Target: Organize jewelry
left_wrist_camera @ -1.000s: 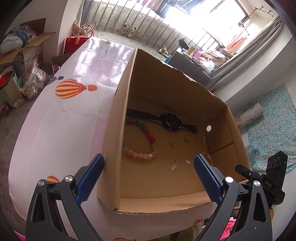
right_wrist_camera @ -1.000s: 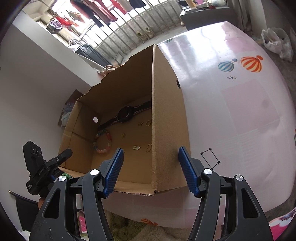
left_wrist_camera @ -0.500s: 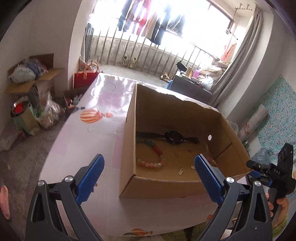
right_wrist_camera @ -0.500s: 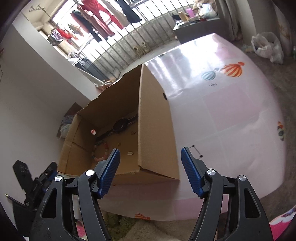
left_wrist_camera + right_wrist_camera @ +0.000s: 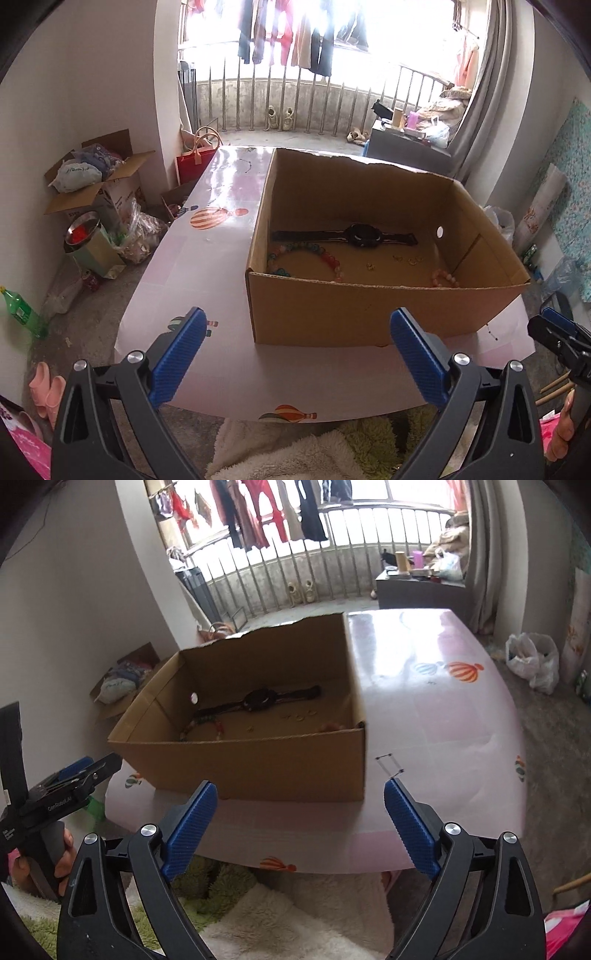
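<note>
Covering the low table (image 5: 207, 280) is a glossy pink cloth printed with hot-air balloons, and on it, toward the near edge, stands an open cardboard box (image 5: 369, 314) with a ragged far rim. All the jewelry seen lies on the floor of this box. A black wristwatch (image 5: 364, 235) is stretched flat along the far side. Just in front of it, at the left, lies a bracelet of multicoloured beads (image 5: 325, 258), partly hidden by the near wall. A smaller pink bead bracelet (image 5: 445, 277) sits toward the right corner, also partly hidden. Several small gold pieces (image 5: 410, 260) are scattered between watch and near wall; their type cannot be made out. The left gripper (image 5: 295, 360) hangs short of the box's near wall over the table edge, blue pads wide apart, nothing between them. The right gripper (image 5: 299, 830) is likewise clear of the box near its right front corner, its jaws opening and empty. A hand (image 5: 40, 864) grips the left tool's handle at the left of the right wrist view.
</note>
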Demonstrator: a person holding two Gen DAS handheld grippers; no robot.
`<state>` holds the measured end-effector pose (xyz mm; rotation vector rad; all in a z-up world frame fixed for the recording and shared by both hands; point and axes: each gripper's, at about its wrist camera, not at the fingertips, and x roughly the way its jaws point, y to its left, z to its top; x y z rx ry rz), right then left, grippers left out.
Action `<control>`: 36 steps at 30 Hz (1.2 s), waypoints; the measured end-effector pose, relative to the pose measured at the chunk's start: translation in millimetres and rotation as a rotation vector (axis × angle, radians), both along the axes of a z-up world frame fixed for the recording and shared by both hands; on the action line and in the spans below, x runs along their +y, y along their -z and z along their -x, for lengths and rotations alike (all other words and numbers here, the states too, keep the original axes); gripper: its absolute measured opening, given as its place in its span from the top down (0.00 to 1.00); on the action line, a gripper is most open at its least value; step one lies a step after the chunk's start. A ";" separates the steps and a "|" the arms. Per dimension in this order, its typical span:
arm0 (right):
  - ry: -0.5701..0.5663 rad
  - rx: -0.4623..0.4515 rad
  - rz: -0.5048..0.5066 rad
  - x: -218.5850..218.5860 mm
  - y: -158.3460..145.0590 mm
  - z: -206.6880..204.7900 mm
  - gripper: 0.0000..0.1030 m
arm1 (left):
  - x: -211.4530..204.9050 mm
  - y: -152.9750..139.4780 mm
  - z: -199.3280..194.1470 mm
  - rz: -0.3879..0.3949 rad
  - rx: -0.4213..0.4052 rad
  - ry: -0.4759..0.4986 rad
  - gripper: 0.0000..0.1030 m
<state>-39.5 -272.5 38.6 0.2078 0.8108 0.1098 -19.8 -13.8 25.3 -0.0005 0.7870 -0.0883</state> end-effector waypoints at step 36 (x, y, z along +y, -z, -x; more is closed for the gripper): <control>0.115 0.147 0.156 41.2 22.4 -28.6 0.11 | -29.2 33.0 -20.0 -0.046 0.216 0.004 0.05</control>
